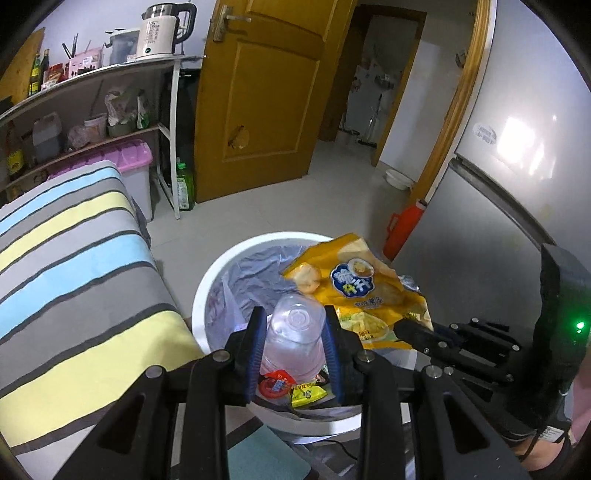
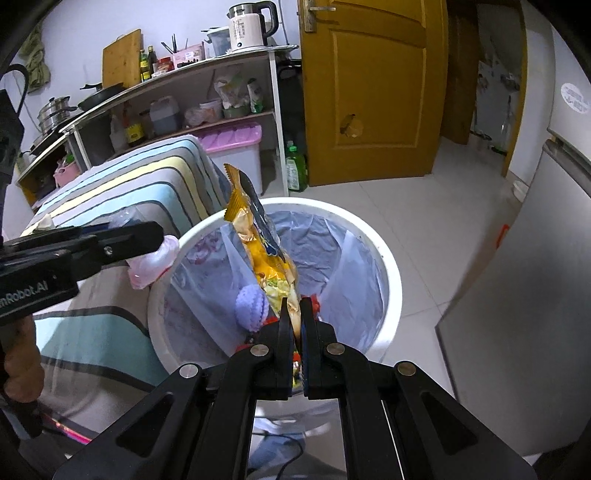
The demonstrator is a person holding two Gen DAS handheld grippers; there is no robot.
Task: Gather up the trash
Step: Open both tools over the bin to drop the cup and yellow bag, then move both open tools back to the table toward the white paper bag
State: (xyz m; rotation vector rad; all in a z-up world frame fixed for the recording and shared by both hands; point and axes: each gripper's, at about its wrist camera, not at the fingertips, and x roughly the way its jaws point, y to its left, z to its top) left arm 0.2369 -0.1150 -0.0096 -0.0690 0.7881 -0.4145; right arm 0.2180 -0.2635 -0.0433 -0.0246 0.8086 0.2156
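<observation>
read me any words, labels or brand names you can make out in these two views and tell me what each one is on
"mRobot.AI", cut off at the frame edge: on the side of the left gripper.
Blue badge with large Chinese characters on the yellow snack bag: too blurred to read.
Print on the kettle, the fridge sticker, the green bottle and the small wrappers in the bin: too small or blurred to read.
</observation>
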